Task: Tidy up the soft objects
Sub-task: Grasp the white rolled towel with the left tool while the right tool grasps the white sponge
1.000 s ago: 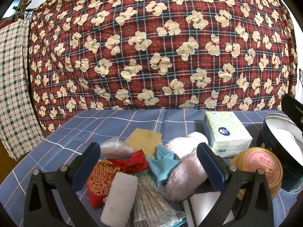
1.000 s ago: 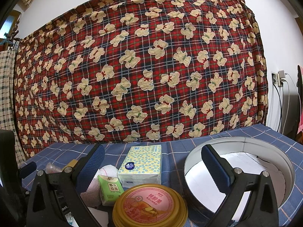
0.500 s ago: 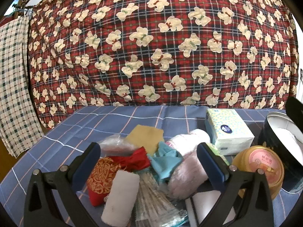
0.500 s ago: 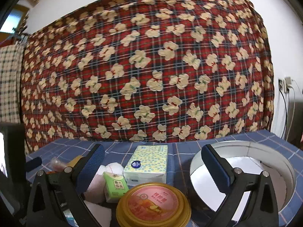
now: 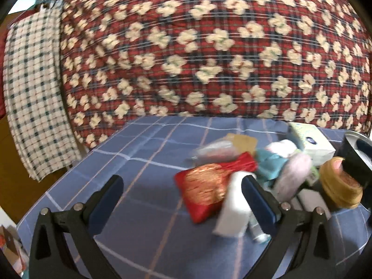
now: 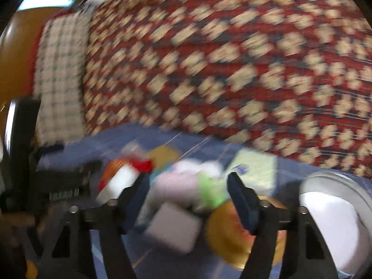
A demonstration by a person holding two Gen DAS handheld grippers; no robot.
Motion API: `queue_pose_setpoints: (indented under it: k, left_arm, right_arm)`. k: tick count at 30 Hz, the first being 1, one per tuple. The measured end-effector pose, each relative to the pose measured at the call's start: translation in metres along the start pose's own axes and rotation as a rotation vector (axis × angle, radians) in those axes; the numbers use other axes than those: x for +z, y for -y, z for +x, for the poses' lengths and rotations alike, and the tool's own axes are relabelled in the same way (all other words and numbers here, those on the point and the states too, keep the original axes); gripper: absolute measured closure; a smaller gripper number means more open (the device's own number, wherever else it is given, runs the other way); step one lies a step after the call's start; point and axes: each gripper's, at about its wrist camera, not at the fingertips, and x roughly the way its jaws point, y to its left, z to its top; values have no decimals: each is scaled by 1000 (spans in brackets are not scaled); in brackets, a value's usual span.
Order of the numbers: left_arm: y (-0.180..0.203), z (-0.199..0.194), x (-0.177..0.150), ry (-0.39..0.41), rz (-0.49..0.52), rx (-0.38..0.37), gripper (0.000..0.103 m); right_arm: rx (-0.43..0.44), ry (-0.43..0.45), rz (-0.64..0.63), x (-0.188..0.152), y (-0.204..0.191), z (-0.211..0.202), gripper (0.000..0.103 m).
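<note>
A pile of soft things lies on the blue checked cloth: a red and gold pouch [image 5: 204,186], a white cloth roll [image 5: 232,211], a teal cloth [image 5: 267,162], a pale pink fluffy cloth [image 5: 293,174] and a tissue pack [image 5: 309,141]. My left gripper [image 5: 181,197] is open and empty, to the left of the pile. My right gripper [image 6: 188,193] is open and empty, with the pink fluffy cloth [image 6: 181,179] between and beyond its fingers. The right wrist view is blurred.
A round dark tin [image 6: 330,209] with a white lining stands at the right, a gold lidded tub [image 6: 232,234] in front of it. A white box [image 6: 174,227] lies near. A bear-print plaid blanket [image 5: 209,46] hangs behind the table.
Both grippers have swung left. The pile now sits right of the left gripper, and the right gripper now faces the pile instead of the tin.
</note>
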Motion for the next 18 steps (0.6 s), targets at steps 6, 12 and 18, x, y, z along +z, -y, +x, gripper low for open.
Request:
queue_pose_setpoints:
  k: [6, 12, 18]
  left_arm:
    - [-20, -2, -6, -49, -32, -53, 4]
    - [-13, -3, -7, -71, 11, -93, 6]
    - [-6, -2, -8, -106, 23, -146, 14]
  right_arm:
    - [38, -185, -132, -20, -37, 29, 36]
    - [14, -346, -140, -31, -38, 56, 36]
    - [-65, -362, -251, -33, -44, 55, 58]
